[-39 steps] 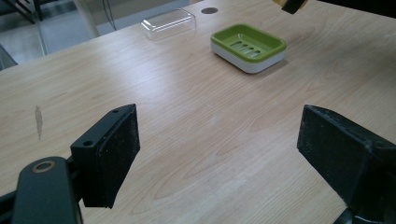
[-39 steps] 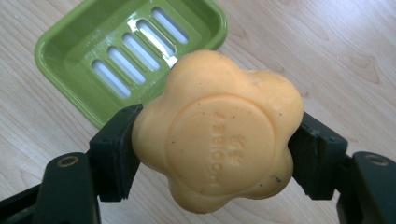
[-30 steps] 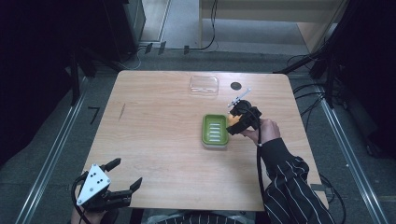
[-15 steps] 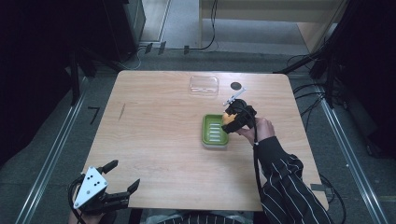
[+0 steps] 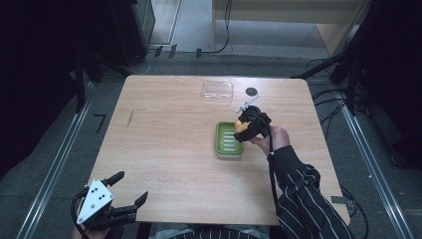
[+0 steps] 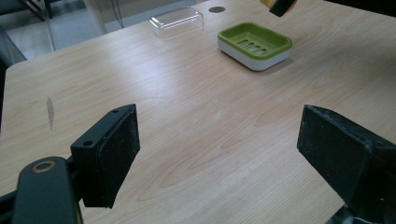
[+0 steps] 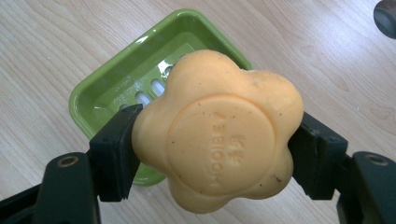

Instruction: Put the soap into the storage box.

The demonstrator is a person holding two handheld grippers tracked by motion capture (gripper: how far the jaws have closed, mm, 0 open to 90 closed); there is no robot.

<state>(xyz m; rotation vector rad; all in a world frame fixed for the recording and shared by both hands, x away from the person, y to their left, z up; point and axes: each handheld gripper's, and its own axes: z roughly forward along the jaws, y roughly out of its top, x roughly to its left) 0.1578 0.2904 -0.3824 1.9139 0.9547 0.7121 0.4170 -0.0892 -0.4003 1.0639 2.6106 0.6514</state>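
The table [image 5: 174,149] is big and mostly bare. Right of the middle of the high view sits the green dish [image 5: 228,140], with nothing in it yet. The right gripper [image 5: 244,126] squeezes the orange soap [image 7: 217,130] just above the dish. The soap must go down and be let go. At the lower left, the left gripper [image 5: 124,191] hangs wide apart, holding nothing.
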